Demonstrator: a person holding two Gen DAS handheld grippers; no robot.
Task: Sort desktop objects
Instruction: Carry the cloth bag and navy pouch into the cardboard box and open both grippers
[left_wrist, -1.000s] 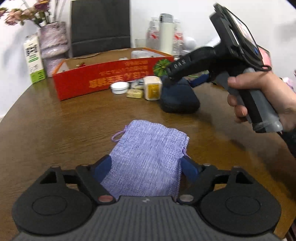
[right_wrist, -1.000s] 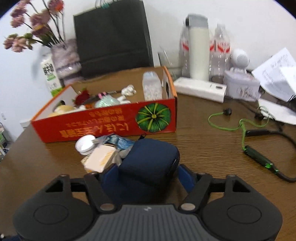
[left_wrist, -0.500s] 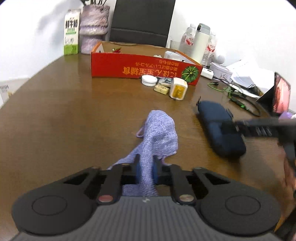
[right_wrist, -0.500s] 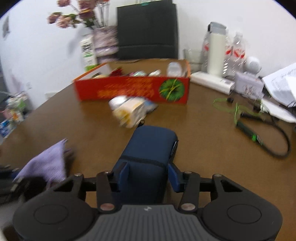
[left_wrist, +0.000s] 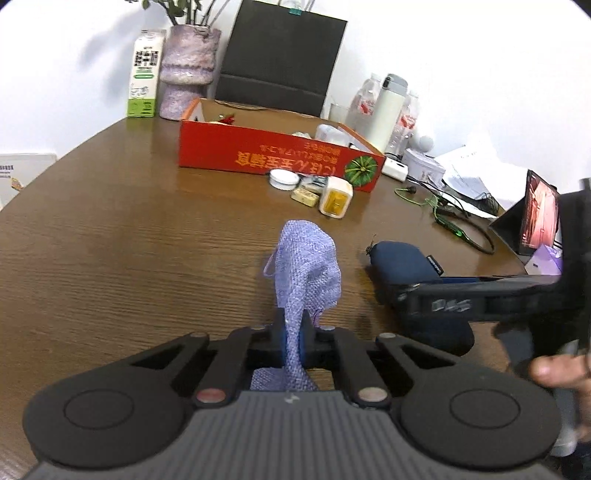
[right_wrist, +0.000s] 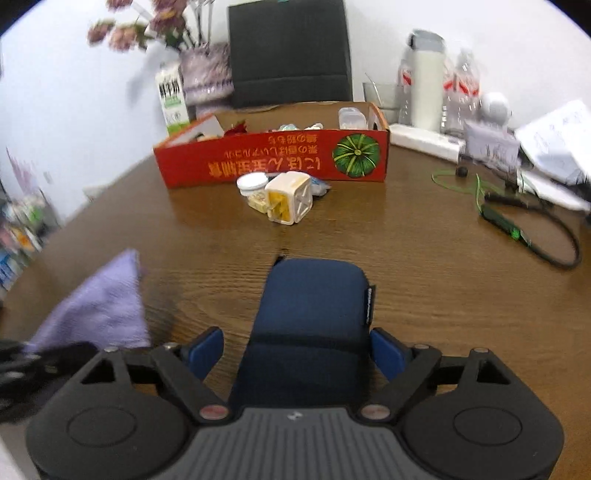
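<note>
Lilac pouch (left_wrist: 308, 266) clenched in left fingers (left_wrist: 306, 328) — navy case (right_wrist: 310, 325) between released, just-opening right fingers (right_wrist: 207, 349).

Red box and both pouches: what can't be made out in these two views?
- Red box contents: both views, mostly hidden behind its front wall.
- Purple pouch contents: left view, cloth pinched shut in the left gripper; blurred in the right view.
- Dark blue pouch near end: right view, hidden by the right gripper's body.
</note>
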